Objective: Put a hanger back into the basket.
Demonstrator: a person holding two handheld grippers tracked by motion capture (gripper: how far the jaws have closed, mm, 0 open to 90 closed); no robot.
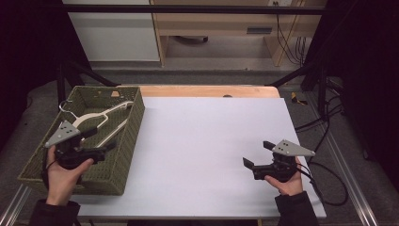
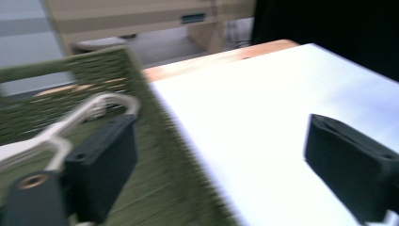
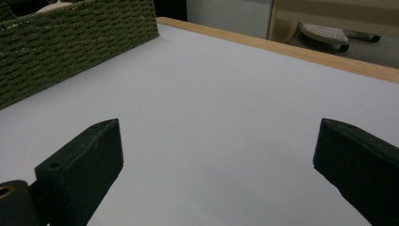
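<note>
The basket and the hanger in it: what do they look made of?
Basket: olive-green woven cord or wicker, matt; the braided rows show on its wall. Hanger: pale, smooth and rounded, likely painted wood or plastic, with a thin metal-looking hook; the pictures can't settle which.

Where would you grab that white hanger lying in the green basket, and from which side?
Probably from above, on one thin sloping arm of the hanger. It lies flat inside the basket, whose woven walls block a sideways approach. The open left gripper is just beside it; the bar looks narrow enough for its jaws.
</note>
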